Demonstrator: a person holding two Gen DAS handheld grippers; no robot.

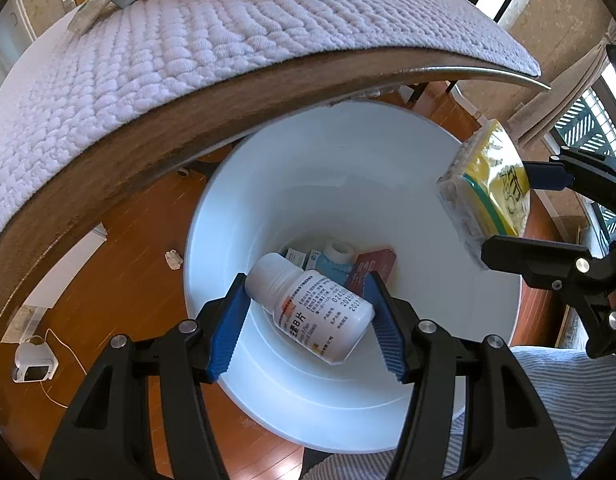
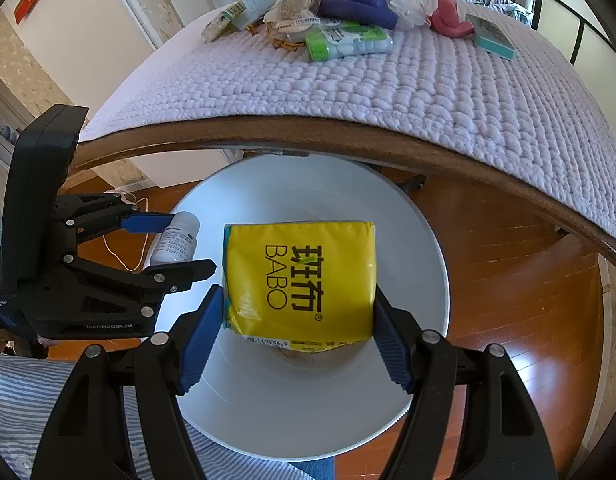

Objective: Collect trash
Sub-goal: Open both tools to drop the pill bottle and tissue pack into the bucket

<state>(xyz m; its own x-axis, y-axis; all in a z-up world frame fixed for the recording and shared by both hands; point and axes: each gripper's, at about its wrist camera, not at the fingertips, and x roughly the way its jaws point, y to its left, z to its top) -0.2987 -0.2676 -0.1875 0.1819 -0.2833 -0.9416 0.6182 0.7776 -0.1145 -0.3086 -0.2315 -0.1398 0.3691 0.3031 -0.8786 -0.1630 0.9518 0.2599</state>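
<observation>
Left wrist view: left gripper (image 1: 308, 308) clamped on a white plastic pill bottle (image 1: 312, 306) above a round white plastic bin (image 1: 448, 360) holding small cartons, right gripper (image 2: 297, 312) gripping a yellow BABO tissue pack (image 2: 299, 276) over that bin, beside a lilac-quilted table (image 2: 388, 92).
</observation>
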